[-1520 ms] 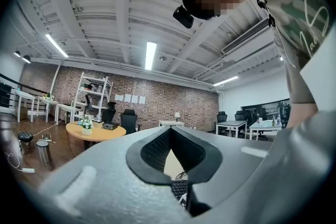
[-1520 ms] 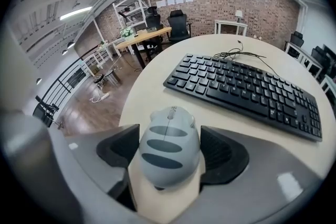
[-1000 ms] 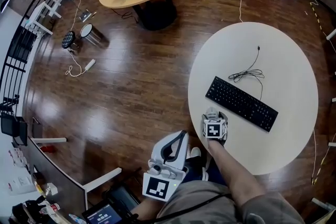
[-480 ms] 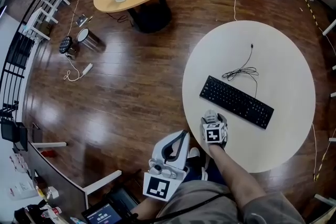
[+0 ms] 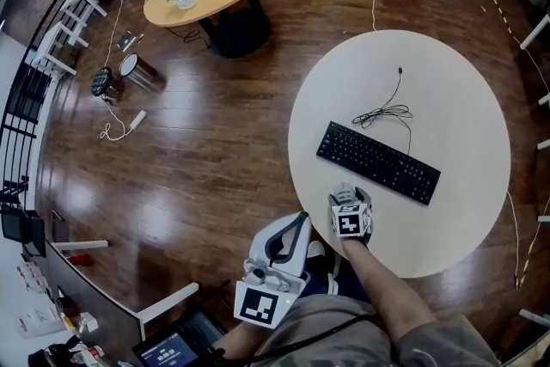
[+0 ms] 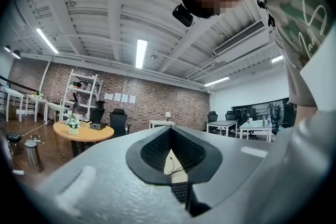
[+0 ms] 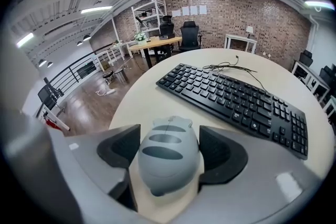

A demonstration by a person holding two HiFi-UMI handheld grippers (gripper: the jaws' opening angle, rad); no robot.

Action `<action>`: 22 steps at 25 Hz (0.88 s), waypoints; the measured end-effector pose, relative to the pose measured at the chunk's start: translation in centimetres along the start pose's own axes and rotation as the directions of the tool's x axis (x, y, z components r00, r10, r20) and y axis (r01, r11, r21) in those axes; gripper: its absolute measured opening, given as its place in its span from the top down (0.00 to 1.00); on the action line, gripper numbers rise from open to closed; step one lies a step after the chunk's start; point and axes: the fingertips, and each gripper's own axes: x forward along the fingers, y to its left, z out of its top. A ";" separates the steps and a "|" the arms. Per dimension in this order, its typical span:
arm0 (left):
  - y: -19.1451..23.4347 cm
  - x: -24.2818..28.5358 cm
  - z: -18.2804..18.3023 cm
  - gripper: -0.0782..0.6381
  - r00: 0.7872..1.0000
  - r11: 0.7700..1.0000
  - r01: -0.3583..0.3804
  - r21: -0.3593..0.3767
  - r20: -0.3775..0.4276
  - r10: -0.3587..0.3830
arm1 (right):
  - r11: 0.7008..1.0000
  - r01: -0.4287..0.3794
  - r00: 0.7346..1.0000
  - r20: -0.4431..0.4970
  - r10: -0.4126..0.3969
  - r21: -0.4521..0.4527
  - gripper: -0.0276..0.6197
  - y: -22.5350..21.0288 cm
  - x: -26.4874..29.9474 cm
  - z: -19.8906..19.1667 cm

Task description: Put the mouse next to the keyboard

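Item one: our right gripper [image 5: 345, 195] is clamped on the grey mouse [image 7: 169, 157], low at the near edge of the round white table [image 5: 455, 99], near the black keyboard [image 5: 378, 162] but apart from it. Item two: our left gripper [image 6: 185, 189], off the table, jaws together, empty.

Mouse [image 7: 168, 157]: pale grey, darker grey stripes across its back.
Keyboard [image 5: 378, 162]: black. Cable [image 5: 382, 112]: black.
Table [image 5: 464, 99]: cream.
Floor [image 5: 198, 150]: dark brown wood grain.
Right gripper [image 5: 345, 195]: grey-white, with black pads [image 7: 118, 148]. Cube [image 5: 351, 220]: black-and-white squares.
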 end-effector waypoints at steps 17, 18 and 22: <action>-4.6 1.0 0.2 0.89 0.997 0.997 0.082 0.007 -0.003 -0.082 | 0.994 0.052 0.998 -0.033 -0.049 0.095 0.42 -4.6 -2.8 -4.7; -4.9 1.1 0.2 0.89 0.996 0.996 0.085 0.008 -0.004 -0.085 | 0.994 0.056 0.998 -0.033 -0.053 0.098 0.42 -5.1 -2.9 -4.9; -6.0 1.4 0.3 0.89 0.995 0.995 0.097 0.010 -0.001 -0.097 | 0.990 0.073 0.997 -0.032 -0.069 0.118 0.42 -7.0 -3.3 -5.9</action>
